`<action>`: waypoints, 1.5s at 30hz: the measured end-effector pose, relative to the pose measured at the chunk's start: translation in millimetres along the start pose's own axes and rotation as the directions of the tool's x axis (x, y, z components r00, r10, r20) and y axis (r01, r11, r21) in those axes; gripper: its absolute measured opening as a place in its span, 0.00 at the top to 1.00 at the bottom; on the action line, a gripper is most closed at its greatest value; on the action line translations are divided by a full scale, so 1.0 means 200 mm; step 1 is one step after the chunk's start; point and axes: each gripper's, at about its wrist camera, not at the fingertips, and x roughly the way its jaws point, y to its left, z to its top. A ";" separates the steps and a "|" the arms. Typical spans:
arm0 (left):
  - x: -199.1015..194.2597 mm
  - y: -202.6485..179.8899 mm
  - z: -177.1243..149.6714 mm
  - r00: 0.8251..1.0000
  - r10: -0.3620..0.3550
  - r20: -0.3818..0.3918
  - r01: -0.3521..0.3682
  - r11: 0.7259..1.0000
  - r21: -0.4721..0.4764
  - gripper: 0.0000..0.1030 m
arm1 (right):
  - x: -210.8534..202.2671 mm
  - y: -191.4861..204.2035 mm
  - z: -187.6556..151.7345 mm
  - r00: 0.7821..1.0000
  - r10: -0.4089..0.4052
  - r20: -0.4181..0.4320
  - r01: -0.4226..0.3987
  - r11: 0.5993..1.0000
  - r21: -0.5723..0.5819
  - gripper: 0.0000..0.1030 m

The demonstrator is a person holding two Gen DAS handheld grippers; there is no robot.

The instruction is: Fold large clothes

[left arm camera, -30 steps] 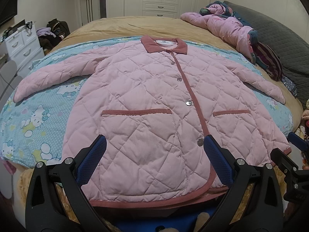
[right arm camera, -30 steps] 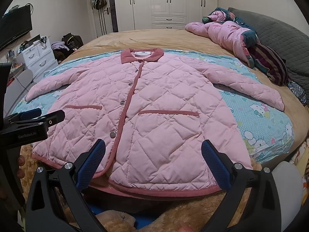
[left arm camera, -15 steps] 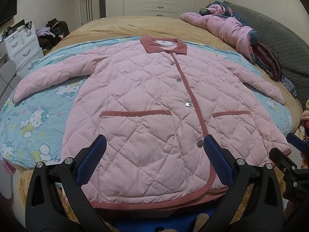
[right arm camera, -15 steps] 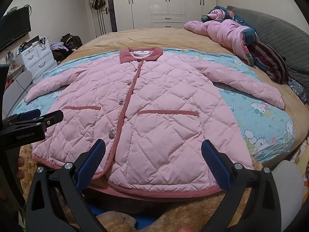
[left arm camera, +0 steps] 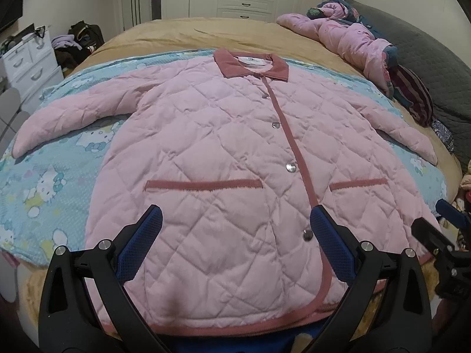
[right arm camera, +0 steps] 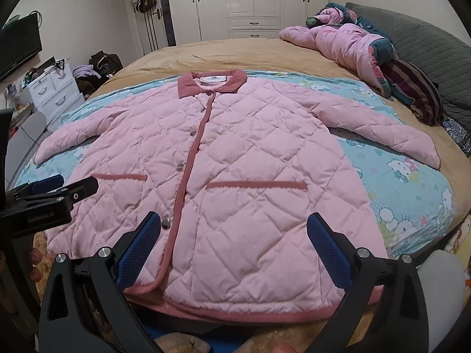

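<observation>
The pink coat (left arm camera: 223,158) is lying flat on the bed (left arm camera: 206,33), its long way running from the near hem up to the collar, and both grippers, left (left arm camera: 235,244) and right (right arm camera: 234,244), are hovering by that hem with fingers wide apart, holding nothing.

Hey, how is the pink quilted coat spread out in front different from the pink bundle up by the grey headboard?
The pink quilted coat lies flat, buttoned, sleeves out; the pink bundle is crumpled in a heap. The coat rests on the blue cartoon sheet, the bundle on the tan bedspread. The coat is plain pink with darker trim; the bundle shows dark patterned patches. Both look padded.
</observation>
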 end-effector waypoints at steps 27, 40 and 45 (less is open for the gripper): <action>0.29 -0.06 0.68 0.999 -0.041 0.008 0.041 0.999 -0.031 0.09 | 0.30 -0.27 0.69 0.999 0.017 0.050 -0.022 0.995 0.098 0.04; 0.52 -0.30 0.95 0.999 -0.034 0.034 0.034 0.999 -0.005 0.09 | 0.41 -0.75 0.88 0.994 -0.085 0.065 0.065 0.963 0.263 0.04; 0.62 -0.38 0.99 0.999 -0.038 0.009 0.038 0.999 0.003 0.09 | 0.45 -0.97 0.88 0.991 -0.123 0.059 0.096 0.935 0.341 0.04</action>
